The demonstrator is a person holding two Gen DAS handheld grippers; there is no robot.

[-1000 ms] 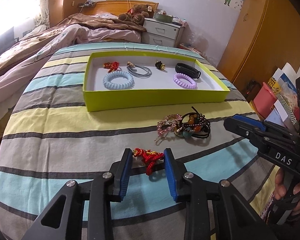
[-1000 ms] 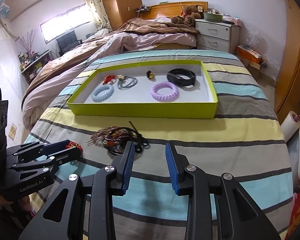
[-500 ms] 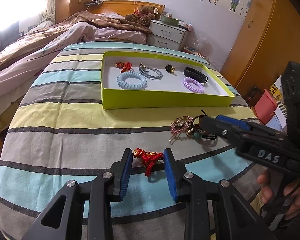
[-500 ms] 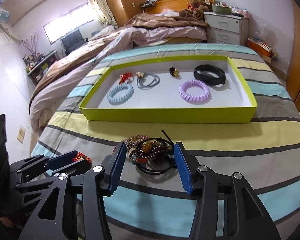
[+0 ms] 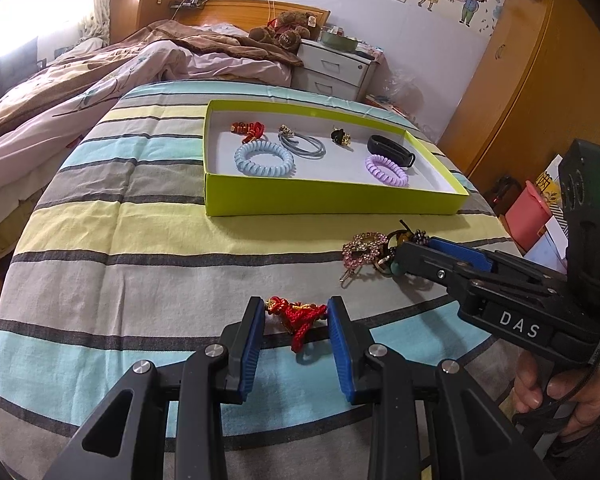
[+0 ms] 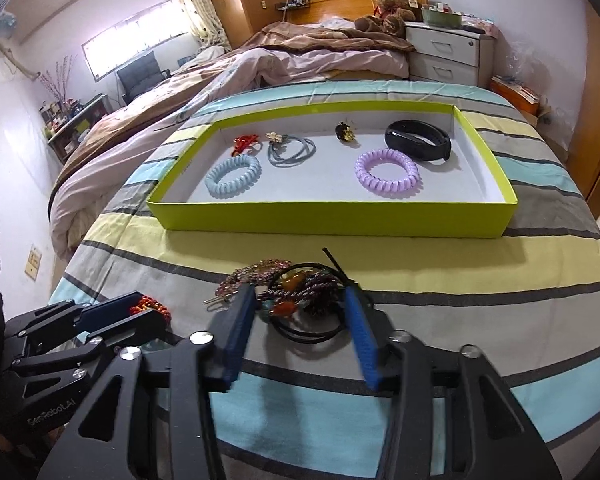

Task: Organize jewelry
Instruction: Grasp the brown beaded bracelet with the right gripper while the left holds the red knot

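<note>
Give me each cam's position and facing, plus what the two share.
Left wrist: on the left gripper, looking down across the striped bed at the red knot between its fingers; right gripper and a hand show.
Right wrist: on the right gripper, jaws closing around the bead pile; left gripper at lower left.
Shared: green tray, both coil ties, black band, bead pile, nightstand.
</note>
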